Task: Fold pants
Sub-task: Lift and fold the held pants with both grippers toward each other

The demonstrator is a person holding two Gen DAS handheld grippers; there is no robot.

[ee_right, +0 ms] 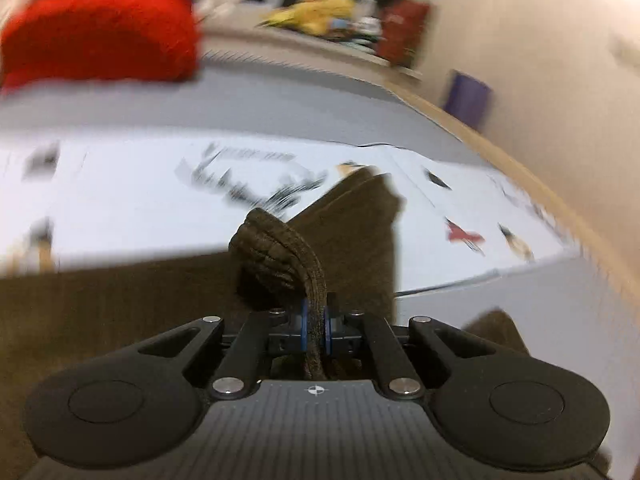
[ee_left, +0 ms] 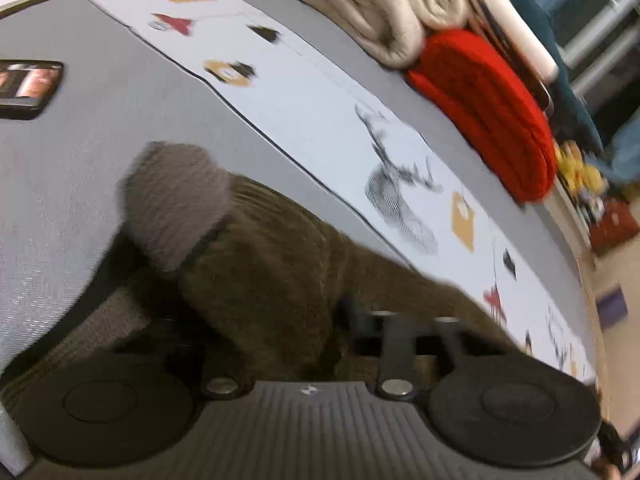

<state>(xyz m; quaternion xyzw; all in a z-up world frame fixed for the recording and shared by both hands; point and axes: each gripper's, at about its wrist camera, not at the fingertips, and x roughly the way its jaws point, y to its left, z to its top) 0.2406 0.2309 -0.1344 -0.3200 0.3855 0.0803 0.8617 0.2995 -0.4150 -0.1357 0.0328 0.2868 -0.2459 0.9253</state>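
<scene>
The pants (ee_left: pixel 264 276) are dark olive-brown knit with a grey ribbed cuff (ee_left: pixel 176 204). In the left wrist view they drape over my left gripper (ee_left: pixel 320 344) and hide its fingertips; the cloth looks held there. In the right wrist view my right gripper (ee_right: pixel 316 324) is shut on a bunched edge of the pants (ee_right: pixel 280 256), pinched between its blue pads (ee_right: pixel 305 322). More of the pants spreads to the left (ee_right: pixel 100 312), and a flap stands up behind the grip. Both views are blurred by motion.
A grey bed surface (ee_left: pixel 60 184) carries a white printed sheet (ee_left: pixel 312 108). A folded red blanket (ee_left: pixel 488 116) and a cream blanket (ee_left: pixel 380 4) lie at the far side. A phone (ee_left: pixel 28 88) lies at left. A wall and wooden bed edge (ee_right: pixel 520 176) run along the right.
</scene>
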